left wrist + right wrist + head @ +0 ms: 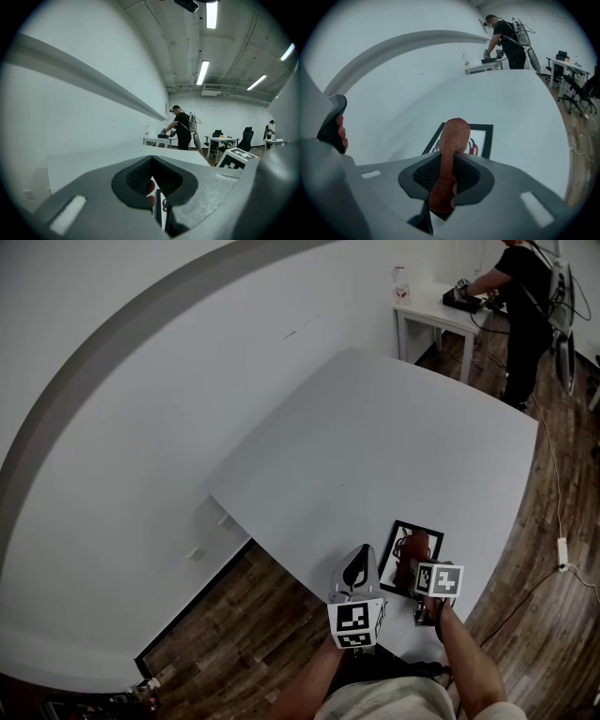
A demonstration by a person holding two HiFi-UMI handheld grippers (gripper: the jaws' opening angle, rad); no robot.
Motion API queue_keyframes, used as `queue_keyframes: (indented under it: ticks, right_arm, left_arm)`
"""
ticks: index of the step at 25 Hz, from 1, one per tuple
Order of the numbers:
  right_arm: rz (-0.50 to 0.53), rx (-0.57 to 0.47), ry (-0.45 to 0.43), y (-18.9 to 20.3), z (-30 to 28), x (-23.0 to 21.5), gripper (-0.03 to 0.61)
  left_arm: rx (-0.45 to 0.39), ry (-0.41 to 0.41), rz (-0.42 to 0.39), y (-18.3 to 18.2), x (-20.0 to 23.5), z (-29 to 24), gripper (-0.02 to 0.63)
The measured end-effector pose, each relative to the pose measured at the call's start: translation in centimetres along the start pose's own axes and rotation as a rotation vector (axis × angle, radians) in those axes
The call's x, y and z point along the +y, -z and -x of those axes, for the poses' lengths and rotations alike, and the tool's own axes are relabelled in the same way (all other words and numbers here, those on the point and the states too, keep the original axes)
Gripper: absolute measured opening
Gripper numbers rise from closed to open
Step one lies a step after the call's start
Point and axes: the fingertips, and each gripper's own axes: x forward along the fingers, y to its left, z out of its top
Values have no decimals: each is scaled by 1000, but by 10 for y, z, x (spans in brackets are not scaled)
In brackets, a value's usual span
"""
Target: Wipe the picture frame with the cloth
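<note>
A black picture frame (432,545) with a white mat and a red figure lies flat near the white table's (375,437) front edge. My right gripper (410,561) is over it, shut on a reddish-brown cloth (413,547). In the right gripper view the cloth (452,140) sticks up from between the jaws (446,176) and hangs over the frame (482,139). My left gripper (359,559) hovers just left of the frame, its jaws together with nothing held. In the left gripper view a sliver of the frame (160,211) shows through the jaw gap (154,187).
A person (520,296) works at a small white table (436,315) at the far right. A cable (562,549) runs over the wooden floor right of my table. Desks and office chairs (225,140) stand further back in the room.
</note>
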Motion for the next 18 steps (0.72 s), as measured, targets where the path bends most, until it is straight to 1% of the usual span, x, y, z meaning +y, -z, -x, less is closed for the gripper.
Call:
queue_keyframes:
  ticks: [3,5,7,9,11,13,16,18]
  right_arm:
    - [2,-13,43,0,14,-27,100]
    - [-19,-22,61,3,23,-43,100]
    - [-45,-33,64,6,30,-53,100]
    - [-62,-44,56,6,36,-53,100]
    - [-69,-64,31,1,41,-43,100]
    - [-68,-94,-17,-7,49,-24,100]
    - [-49,-124,-126,-16,54,20,100]
    - [-31,-115,-190,-14,50,47,100]
  left_arm:
    - [2,15,10,0,-5,-3,0]
    - [1,18,7,1,-8,-4,0]
    - [4,21,1,2,-10,-4,0]
    - [4,23,4,1,-10,-4,0]
    - [1,19,5,-1,-8,-3,0]
    - [-3,12,7,-2,-5,-1,0]
    - [-6,-10,8,-4,3,3,0]
    - [-5,-24,10,-3,8,5,0]
